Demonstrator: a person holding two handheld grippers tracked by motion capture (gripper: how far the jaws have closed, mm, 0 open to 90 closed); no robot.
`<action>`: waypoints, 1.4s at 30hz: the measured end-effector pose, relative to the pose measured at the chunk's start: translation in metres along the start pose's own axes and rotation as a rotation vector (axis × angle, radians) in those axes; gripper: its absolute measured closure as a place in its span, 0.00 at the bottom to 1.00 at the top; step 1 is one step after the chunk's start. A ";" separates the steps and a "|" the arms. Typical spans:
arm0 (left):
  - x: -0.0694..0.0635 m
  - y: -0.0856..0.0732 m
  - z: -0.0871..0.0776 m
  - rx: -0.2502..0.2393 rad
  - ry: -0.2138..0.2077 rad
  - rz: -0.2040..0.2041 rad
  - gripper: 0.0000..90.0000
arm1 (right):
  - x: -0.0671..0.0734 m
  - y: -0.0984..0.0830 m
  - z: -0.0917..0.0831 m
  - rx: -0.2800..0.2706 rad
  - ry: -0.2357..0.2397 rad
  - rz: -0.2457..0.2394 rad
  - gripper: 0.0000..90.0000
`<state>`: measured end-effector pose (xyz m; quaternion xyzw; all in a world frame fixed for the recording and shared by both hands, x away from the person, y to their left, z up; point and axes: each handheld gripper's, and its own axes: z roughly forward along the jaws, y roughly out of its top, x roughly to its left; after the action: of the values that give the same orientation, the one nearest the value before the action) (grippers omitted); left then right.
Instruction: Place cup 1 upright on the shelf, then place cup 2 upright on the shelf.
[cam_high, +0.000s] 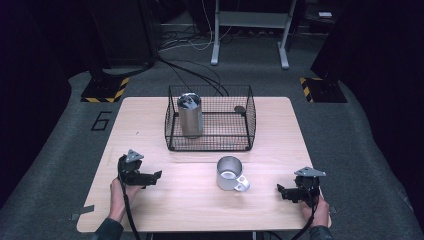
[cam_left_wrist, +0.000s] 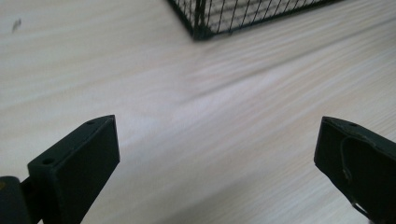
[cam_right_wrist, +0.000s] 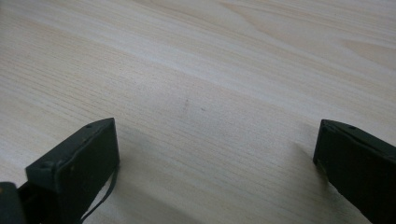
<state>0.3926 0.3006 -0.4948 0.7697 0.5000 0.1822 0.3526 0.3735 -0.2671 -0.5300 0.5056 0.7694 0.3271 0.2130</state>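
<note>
With both grippers parked low on the table either side of the mug (cam_high: 230, 173), left gripper (cam_high: 152, 176) and right gripper (cam_high: 283, 190) have jaws wide and empty, likely staged to lift it into the basket (cam_high: 248, 117) behind it, beside the tumbler (cam_high: 190, 116).

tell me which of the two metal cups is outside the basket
The short mug with a handle, on the bare table; the tall handleless cup stands inside the wire basket.

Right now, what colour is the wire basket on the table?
Black; the wire basket shows best in the high view.
</note>
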 end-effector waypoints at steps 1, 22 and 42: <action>0.001 -0.004 0.002 0.011 0.005 -0.001 0.00 | 0.000 0.000 0.000 0.001 0.000 -0.001 0.00; 0.005 -0.030 0.021 0.011 0.060 0.056 0.00 | 0.002 -0.002 -0.002 0.002 -0.020 0.016 0.00; 0.003 -0.030 0.022 0.005 0.064 0.039 0.00 | 0.003 0.005 -0.015 0.117 -0.024 0.016 0.00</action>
<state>0.3885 0.3034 -0.5318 0.7741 0.4964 0.2124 0.3306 0.3655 -0.2678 -0.5157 0.5271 0.7806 0.2771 0.1898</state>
